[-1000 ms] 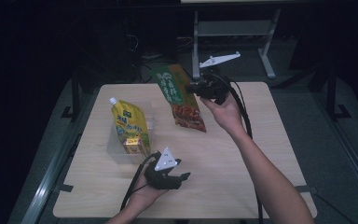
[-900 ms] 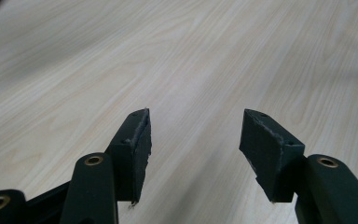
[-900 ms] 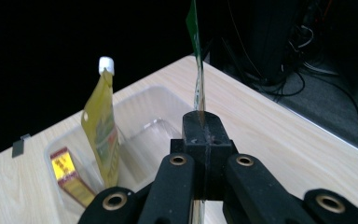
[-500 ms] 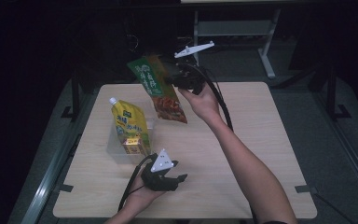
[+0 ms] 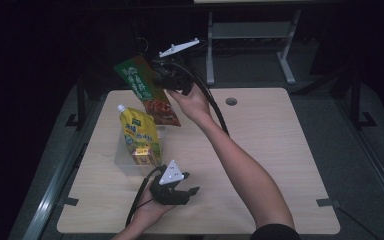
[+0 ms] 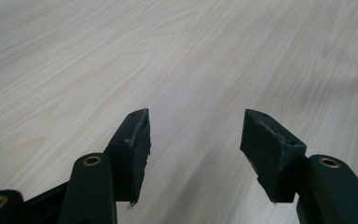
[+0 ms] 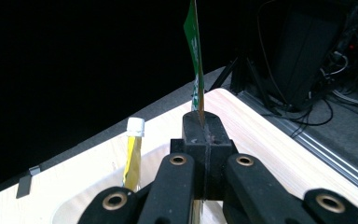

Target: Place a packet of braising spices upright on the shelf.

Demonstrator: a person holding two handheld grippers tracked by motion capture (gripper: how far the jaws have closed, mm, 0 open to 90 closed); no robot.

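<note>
Carried leftward since the earlier frame, the green snack packet (image 5: 147, 92) is held above the clear tray (image 5: 125, 162), clamped in the right gripper (image 5: 166, 76). Placement beside the yellow pouch (image 5: 139, 134) appears next. The left gripper (image 5: 186, 191) rests empty on the table (image 5: 270, 150), jaws apart.

Right arm (image 5: 240, 165) bare, stretched up and forward across worktop, wrist raised. Right hand (image 5: 192, 102) grips right claw (image 5: 161, 80) held high in air; grey plate on top, cable trailing down along forearm. Its jaws pressed together, clamped on thin packet (image 5: 147, 90) edge. Left hand (image 5: 147, 212) low at near edge, holding left claw (image 5: 192, 191) level just over worktop. Its jaws apart, nothing between.
</note>
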